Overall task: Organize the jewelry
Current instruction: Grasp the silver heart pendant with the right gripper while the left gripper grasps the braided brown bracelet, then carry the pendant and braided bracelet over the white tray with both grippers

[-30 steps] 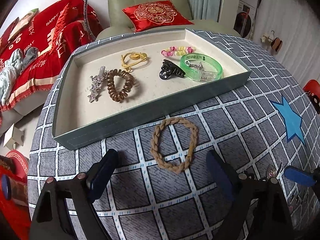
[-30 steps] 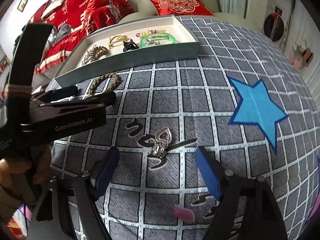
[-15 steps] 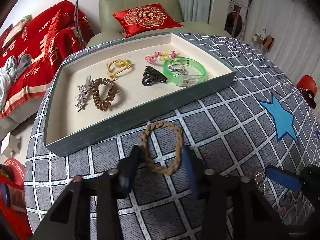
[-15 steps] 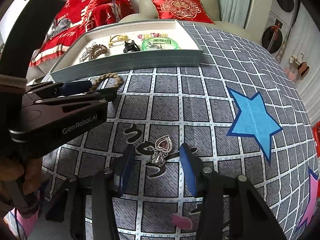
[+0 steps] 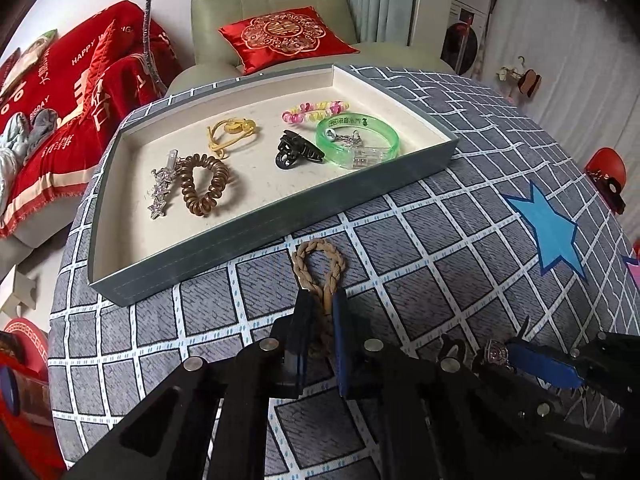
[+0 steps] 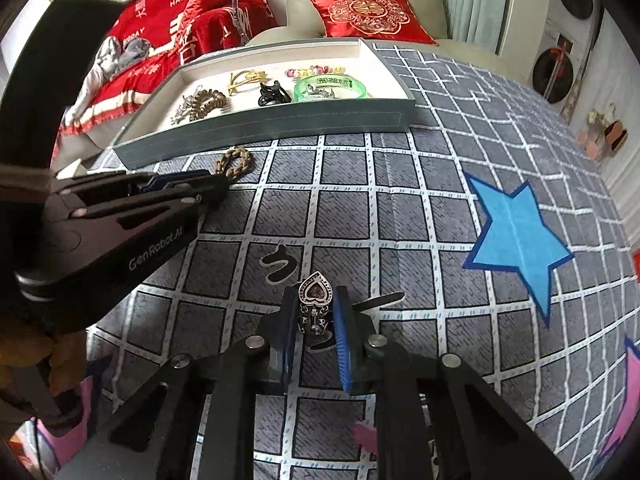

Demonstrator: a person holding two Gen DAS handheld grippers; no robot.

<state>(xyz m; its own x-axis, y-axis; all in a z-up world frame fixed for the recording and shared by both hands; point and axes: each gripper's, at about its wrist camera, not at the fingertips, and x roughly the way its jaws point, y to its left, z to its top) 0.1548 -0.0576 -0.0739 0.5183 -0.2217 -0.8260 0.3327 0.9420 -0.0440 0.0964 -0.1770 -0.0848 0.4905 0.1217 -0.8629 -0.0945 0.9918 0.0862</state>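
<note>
My left gripper is shut on a tan braided hair band, squeezed into a narrow loop, just in front of the grey tray. My right gripper is shut on a silver heart-shaped clip low over the checked cloth. The band also shows in the right wrist view, held by the left gripper. The tray holds a green bangle, a black claw clip, a brown coil tie, a star clip, a yellow tie and a pastel coil tie.
The checked cloth carries a blue star patch at the right. A green armchair with a red cushion stands behind the tray. A red blanket lies at the left. The right gripper shows at the lower right of the left wrist view.
Both grippers went from open to shut: the left closed on the braided band, squeezing it narrow, and the right closed on the heart clip.
</note>
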